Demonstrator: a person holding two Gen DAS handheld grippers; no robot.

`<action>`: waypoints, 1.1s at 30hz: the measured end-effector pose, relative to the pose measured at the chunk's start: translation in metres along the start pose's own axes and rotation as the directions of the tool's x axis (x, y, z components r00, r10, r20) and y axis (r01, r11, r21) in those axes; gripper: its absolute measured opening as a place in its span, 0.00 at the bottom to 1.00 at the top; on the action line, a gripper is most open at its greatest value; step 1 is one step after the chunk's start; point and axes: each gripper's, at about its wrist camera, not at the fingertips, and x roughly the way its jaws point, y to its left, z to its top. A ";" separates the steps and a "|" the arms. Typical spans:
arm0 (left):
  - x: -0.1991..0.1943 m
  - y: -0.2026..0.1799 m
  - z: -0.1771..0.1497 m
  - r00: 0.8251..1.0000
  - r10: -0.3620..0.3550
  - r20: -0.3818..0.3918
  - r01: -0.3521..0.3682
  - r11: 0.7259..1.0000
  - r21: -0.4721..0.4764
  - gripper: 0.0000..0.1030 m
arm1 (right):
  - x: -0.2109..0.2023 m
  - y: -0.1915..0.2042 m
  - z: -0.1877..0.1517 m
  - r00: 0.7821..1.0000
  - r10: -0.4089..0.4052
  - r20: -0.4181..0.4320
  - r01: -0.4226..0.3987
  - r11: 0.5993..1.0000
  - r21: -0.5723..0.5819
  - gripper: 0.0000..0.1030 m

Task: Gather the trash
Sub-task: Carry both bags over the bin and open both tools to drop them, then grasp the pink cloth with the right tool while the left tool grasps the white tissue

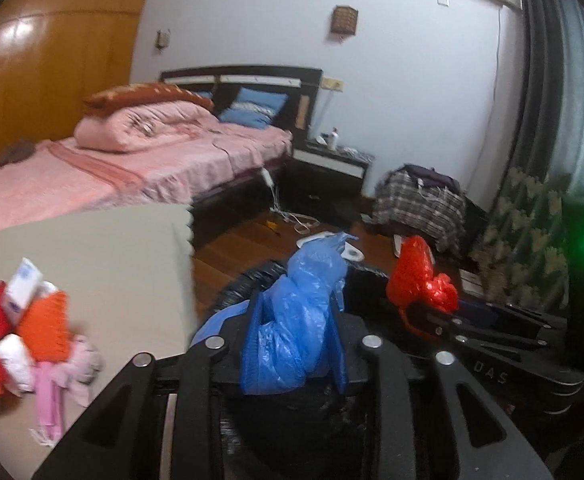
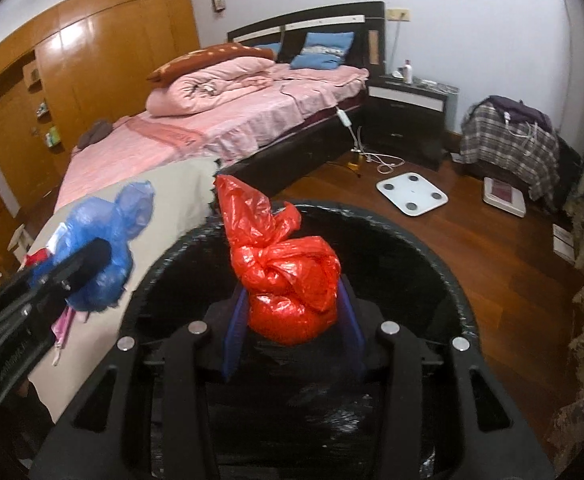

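Two knotted bags are held: blue bag (image 1: 295, 312) is pinched between the left gripper (image 1: 295, 344) fingers, red bag (image 2: 288, 280) between the right gripper (image 2: 292, 320) fingers, pads pressed on plastic. Both bags are stood upright, long axis vertical, knotted tails up. Black-lined bin (image 2: 431, 240) is found directly below the red bag; the right hand is judged nearer. Desk (image 1: 104, 248) litter is left uncollected
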 end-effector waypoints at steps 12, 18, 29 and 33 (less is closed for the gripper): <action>-0.038 0.074 -0.022 0.968 0.253 0.010 -0.252 0.967 -0.028 0.61 | 0.000 0.059 0.006 0.996 0.077 0.046 -0.075 0.995 -0.061 0.88; -0.065 0.142 -0.051 0.902 0.430 -0.043 -0.432 0.898 -0.082 0.61 | 0.006 0.138 0.011 0.972 0.232 0.034 -0.225 0.965 -0.137 0.88; -0.076 0.196 -0.082 0.849 0.519 -0.104 -0.528 0.843 -0.105 0.61 | 0.046 0.235 0.003 0.940 0.337 -0.044 -0.337 0.907 -0.251 0.88; -0.069 0.218 -0.084 0.830 0.546 -0.111 -0.556 0.825 -0.101 0.61 | 0.060 0.245 -0.003 0.941 0.332 -0.073 -0.339 0.903 -0.265 0.86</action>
